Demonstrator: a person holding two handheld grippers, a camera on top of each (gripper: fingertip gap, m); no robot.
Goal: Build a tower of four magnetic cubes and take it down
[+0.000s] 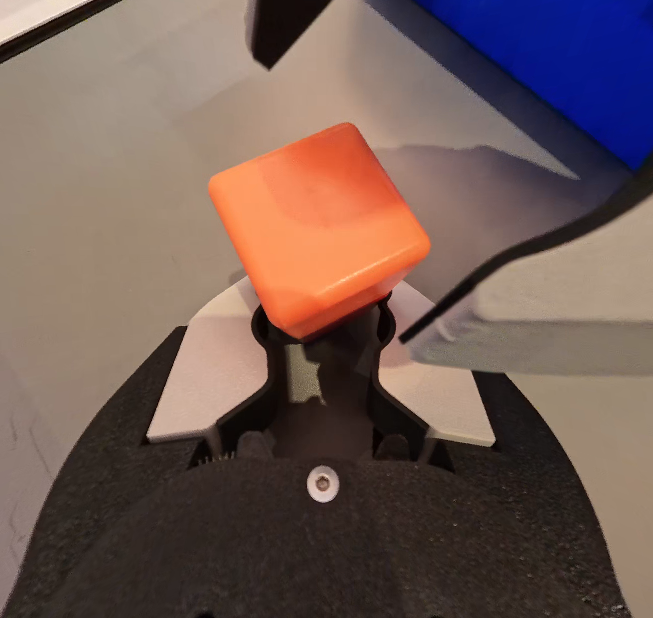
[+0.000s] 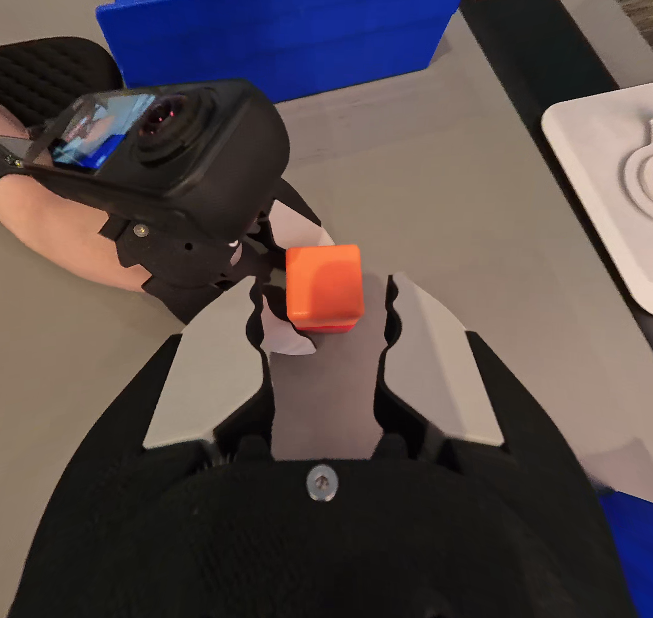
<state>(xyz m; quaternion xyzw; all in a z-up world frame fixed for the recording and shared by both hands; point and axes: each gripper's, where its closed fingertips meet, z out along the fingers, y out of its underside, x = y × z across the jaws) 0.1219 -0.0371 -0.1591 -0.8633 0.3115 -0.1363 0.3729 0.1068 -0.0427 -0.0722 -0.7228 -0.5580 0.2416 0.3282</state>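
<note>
An orange cube [image 1: 318,226] tops a short stack on the grey table [image 1: 106,212]. A red cube [image 2: 328,327] shows under it; anything lower is hidden. My left gripper [image 1: 322,313] is shut on the red cube just below the orange one. In the right wrist view its fingers [image 2: 289,339] flank the stack from the left. My right gripper [image 2: 322,279] is open, with one jaw on each side of the orange cube [image 2: 323,279] and a gap on both sides. Its fingers [image 1: 494,283] also show blurred in the left wrist view.
A blue bin [image 2: 282,36] stands on the table just behind the stack and also shows in the left wrist view [image 1: 530,53]. A white moulded tray [image 2: 600,184] lies at the right, by a black strip [image 2: 530,53]. A person's hand [image 2: 53,230] holds the left gripper.
</note>
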